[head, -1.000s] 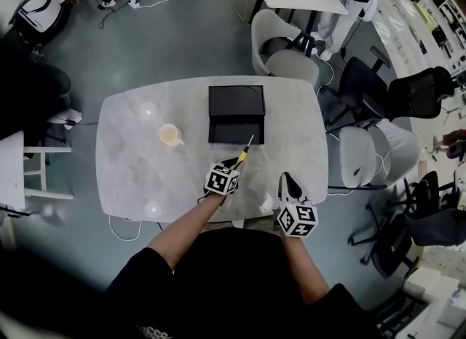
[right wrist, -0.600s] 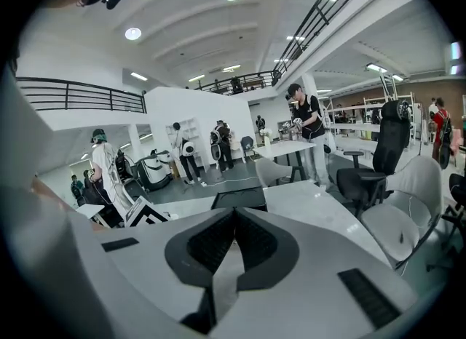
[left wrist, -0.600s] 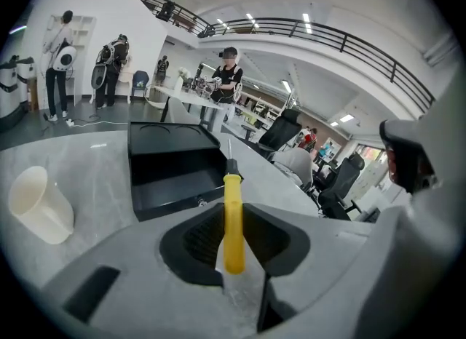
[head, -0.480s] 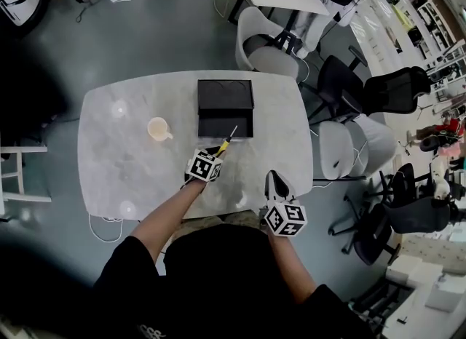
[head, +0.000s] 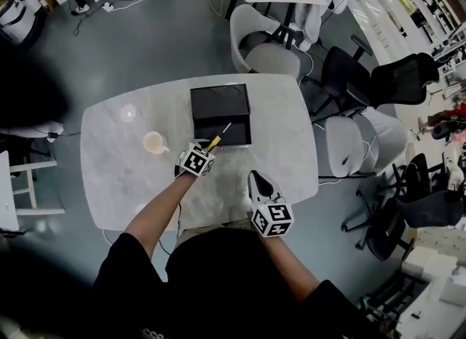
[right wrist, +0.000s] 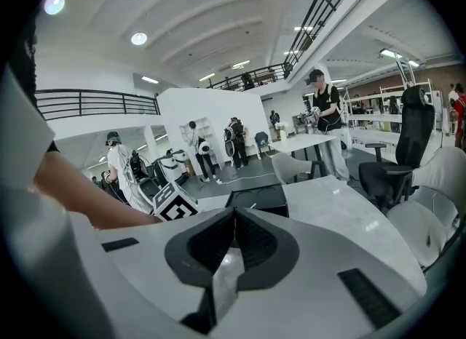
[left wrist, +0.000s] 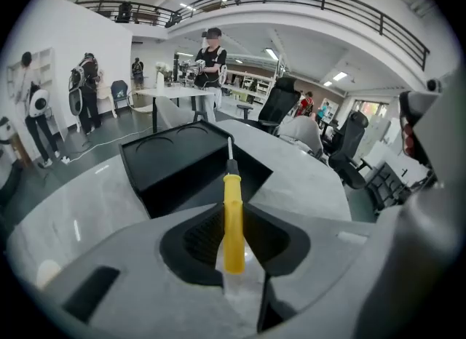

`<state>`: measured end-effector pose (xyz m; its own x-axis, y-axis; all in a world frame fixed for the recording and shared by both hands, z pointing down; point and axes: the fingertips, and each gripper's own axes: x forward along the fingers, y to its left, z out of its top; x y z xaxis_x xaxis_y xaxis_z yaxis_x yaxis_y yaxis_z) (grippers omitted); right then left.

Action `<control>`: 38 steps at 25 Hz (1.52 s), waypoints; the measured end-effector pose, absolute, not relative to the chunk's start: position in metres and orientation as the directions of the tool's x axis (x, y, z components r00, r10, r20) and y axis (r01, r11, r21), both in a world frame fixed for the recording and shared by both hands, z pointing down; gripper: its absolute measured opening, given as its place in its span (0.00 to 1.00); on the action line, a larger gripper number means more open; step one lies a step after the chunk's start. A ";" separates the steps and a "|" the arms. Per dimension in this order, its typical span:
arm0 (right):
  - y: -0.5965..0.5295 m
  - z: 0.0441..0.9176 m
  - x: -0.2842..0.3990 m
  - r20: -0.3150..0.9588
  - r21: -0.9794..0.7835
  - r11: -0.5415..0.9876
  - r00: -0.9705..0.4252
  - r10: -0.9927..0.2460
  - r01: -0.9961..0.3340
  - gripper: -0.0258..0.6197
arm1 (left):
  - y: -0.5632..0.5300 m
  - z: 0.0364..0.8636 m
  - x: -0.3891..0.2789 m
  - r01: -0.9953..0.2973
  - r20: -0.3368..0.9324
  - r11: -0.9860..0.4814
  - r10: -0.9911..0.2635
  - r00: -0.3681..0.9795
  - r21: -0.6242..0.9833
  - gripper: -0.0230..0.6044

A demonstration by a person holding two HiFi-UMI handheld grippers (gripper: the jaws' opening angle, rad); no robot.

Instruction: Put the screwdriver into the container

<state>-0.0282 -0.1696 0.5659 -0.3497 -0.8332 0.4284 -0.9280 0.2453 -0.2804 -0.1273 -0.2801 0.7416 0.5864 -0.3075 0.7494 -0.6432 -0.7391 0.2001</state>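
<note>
A screwdriver (left wrist: 233, 217) with a yellow handle and a thin metal shaft is clamped between the jaws of my left gripper (left wrist: 233, 239), pointing forward. In the head view the left gripper (head: 206, 150) hovers at the near edge of the black container (head: 218, 100), and the screwdriver (head: 217, 140) has its tip over the container's near compartment. The black container (left wrist: 171, 157) has a shallow far half with round recesses and a deeper near half. My right gripper (head: 255, 179) rests lower right over the table, its jaws shut with nothing in them (right wrist: 234, 217).
A cream cup (head: 153, 142) stands on the grey marble table (head: 116, 177) left of the container. White and black office chairs (head: 349, 141) crowd the table's right side. People stand at another table (left wrist: 182, 94) far behind.
My left gripper has carried the screwdriver forward, so its tip now reaches over the container's near compartment instead of its front edge. The right gripper has kept its place beside it.
</note>
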 end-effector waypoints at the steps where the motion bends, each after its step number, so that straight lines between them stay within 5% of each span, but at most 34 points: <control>1: -0.173 0.569 -0.030 0.430 -0.286 0.251 -0.358 -0.829 -0.925 0.06 | -0.287 0.745 -0.128 -0.631 0.758 -0.754 -0.300 0.579 0.184 0.17; 8: -0.201 0.585 -0.011 0.442 -0.282 0.263 -0.368 -0.818 -0.923 0.06 | -0.312 0.773 -0.107 -0.497 0.821 -0.864 -0.225 0.526 0.081 0.17; 20: -0.239 0.604 0.031 0.471 -0.247 0.198 -0.296 -0.831 -0.949 0.06 | -0.332 0.828 -0.091 -0.430 0.891 -0.878 -0.007 0.455 0.213 0.17; 33: -0.248 0.612 0.026 0.478 -0.253 0.221 -0.321 -0.818 -0.942 0.06 | -0.331 0.845 -0.080 -0.357 0.913 -0.922 -0.011 0.407 0.148 0.18; 38: -0.246 0.610 0.026 0.475 -0.242 0.230 -0.322 -0.819 -0.943 0.06 | -0.339 0.827 -0.077 -0.446 0.875 -0.876 -0.061 0.481 0.184 0.29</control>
<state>0.0263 -0.2457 0.6097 -0.3219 -0.8188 0.4754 -0.9426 0.2303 -0.2416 -0.0770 -0.3387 0.8271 0.4809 -0.0613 0.8746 -0.4460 -0.8759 0.1839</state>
